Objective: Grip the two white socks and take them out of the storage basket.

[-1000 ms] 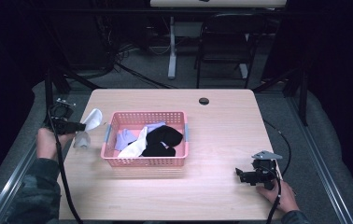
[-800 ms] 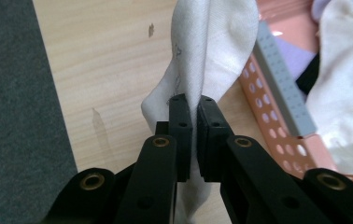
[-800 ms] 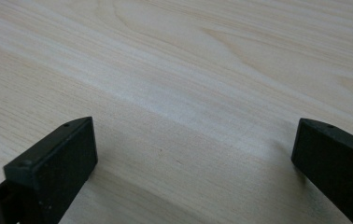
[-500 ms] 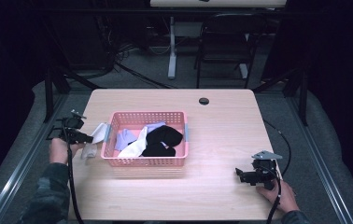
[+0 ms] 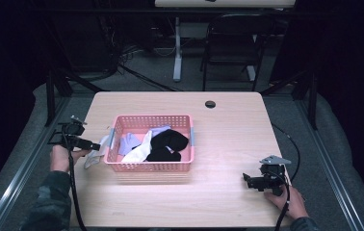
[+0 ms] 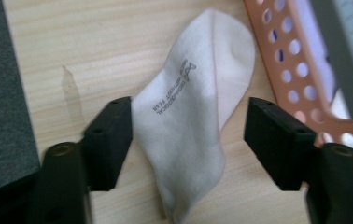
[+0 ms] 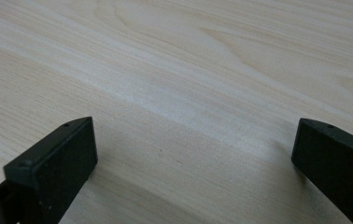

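Observation:
A white sock (image 6: 188,121) with small grey print lies flat on the wooden table, just left of the pink perforated basket (image 5: 149,167). My left gripper (image 6: 186,105) straddles it. Its jaws have just been opening and now stand apart, with the sock loose between them and the right pad clear of the cloth. From above, the left gripper (image 5: 96,146) points at the sock (image 5: 95,155) beside the basket's left wall. Inside the basket lie a black sock (image 5: 168,144), a white one (image 5: 139,151) and a lavender one (image 5: 129,142). My right gripper (image 5: 245,179) rests open near the table's front right; in its own view the right gripper (image 7: 193,128) has bare wood between its jaws.
The basket wall (image 6: 300,70) stands close on the right of the left gripper view. Dark grey floor (image 6: 2,93) beyond the table's edge runs along the left of that view. A black round cap (image 5: 210,104) sits at the table's far side. A chair (image 5: 233,43) stands behind the table.
My left gripper came down beside the basket with the white sock, then let it go; the sock now lies on the table. The right gripper has stayed put.

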Motion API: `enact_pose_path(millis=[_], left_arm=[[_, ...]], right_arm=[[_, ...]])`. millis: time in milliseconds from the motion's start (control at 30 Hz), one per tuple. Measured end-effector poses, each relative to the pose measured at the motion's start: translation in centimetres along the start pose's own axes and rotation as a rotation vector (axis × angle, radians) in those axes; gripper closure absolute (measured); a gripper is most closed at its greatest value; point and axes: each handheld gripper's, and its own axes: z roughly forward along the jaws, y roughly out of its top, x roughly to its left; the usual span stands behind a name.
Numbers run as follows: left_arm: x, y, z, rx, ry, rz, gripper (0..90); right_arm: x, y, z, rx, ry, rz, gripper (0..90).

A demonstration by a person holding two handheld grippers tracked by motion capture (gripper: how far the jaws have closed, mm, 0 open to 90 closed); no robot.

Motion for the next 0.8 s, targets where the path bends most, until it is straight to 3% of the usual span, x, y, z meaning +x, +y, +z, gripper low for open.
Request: enact_pose_path(millis=[200,367,500,567,633,733,800], left_arm=[[-1.5,1.2,-3.1,-0.084,0.027,0.043,16.0],[-3.4,2.3,-5.0,-0.133,0.025,0.097,13.5],[-4.8,2.9,-5.6,-0.152,0.022,0.135,9.6],[-6.4,3.7,-5.7,-0.158,0.009,0.176,8.4],[-6.7,3.9,-5.6,-0.158,0.007,0.186,7.4],[-8.5,4.8,-5.0,-0.154,-0.012,0.218,5.8],[-8.9,5.1,-4.7,-0.151,-0.021,0.227,5.8]], right_arm=[[0.0,0.0,0.0,0.0,0.0,-0.001,0.0],[0.0,0.0,0.0,-0.001,0.0,0.0,0.0],[0.0,0.0,0.0,-0.001,0.0,0.0,0.0],[0.0,0.0,0.0,-0.001,0.0,0.0,0.0],[0.0,0.0,0.0,0.0,0.0,0.0,0.0],[0.0,0.0,0.0,-0.001,0.0,0.0,0.0],[0.0,0.0,0.0,0.0,0.0,0.0,0.0]])
